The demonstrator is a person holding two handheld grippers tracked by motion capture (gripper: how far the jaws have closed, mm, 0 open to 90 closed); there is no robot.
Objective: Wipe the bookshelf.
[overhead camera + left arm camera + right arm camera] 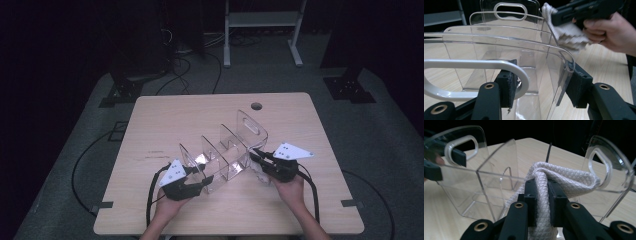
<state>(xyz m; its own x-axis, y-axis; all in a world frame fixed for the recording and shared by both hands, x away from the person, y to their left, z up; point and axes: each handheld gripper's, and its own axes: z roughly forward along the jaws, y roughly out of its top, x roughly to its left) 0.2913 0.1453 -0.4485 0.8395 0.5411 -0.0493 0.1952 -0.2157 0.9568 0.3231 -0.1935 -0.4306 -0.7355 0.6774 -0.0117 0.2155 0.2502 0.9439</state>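
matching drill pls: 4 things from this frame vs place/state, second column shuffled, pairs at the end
1. left gripper
2. right gripper
3. clear organizer
4. table hole

a. shut on white cloth
b. far table edge
c. clamped on the organizer's near end wall
d. table middle, between both grippers

Pairs: 1-c, 2-a, 3-d, 4-b

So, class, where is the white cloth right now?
The white cloth is clamped in the right hand-held gripper, pressed against the clear organiser's right side wall, mid-table.
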